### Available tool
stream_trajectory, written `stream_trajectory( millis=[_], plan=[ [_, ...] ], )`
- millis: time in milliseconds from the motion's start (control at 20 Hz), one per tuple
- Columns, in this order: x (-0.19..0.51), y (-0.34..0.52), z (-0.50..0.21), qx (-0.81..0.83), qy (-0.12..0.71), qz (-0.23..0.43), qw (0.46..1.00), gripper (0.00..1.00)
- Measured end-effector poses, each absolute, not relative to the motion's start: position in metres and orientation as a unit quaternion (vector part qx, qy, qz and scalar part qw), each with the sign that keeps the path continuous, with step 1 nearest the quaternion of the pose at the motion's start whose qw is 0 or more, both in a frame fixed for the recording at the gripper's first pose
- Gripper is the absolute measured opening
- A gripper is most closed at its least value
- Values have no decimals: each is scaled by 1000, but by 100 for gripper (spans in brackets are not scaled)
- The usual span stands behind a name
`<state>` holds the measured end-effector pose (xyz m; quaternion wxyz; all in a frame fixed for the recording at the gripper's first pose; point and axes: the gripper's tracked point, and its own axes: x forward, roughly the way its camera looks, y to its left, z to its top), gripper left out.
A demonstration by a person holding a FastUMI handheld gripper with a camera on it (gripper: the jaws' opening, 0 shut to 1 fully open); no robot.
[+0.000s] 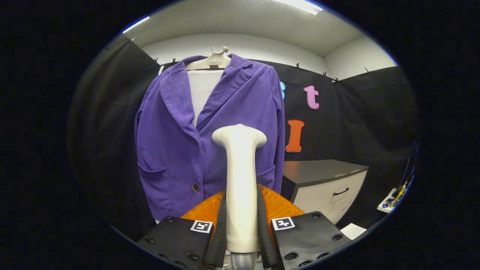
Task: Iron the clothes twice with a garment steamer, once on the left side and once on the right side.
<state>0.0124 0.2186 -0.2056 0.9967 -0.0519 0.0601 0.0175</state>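
A: Jaw state?
B: Gripper (242, 210) clamped on the steamer (240, 180). Both fingers (221, 225) pressed against the handle, one on each side. Handle upright between them, flared head at the top, well beyond the fingertips.

A: Steamer head versus jacket?
B: Head in front of the jacket (176, 150), about mid-chest, just right of the front opening. Overlapping the right front panel. Touching or apart: can't tell from this angle.

A: Jacket position?
B: Purple, ribbed cloth, hung on a pale hanger (214, 60) in front of the black booth wall, far side. Facing the camera, lapels open over a white panel (202, 90). One button (195, 187) visible low on the left panel, patch pocket (152, 180) further left. Sleeves hanging straight down both sides.

A: Hose?
B: Grey ribbed stub (243, 260) at the bottom of the handle, below the fingers. Rest out of sight.

A: Anything else nearby?
B: Cabinet (322, 180) to the right of the jacket, dark top, pale drawer fronts with dark handles. White sheet (354, 230) on the floor near its foot. Small tray of coloured bits (393, 198) far right, too blurred to identify. Ceiling light strips (300, 4) above.
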Motion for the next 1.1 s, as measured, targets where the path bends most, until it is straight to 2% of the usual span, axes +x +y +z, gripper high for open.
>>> stream_trajectory(
  millis=[1100],
  plan=[
    [-36, 207, -316, -70, 125, 16, 990, 44]
  ],
)
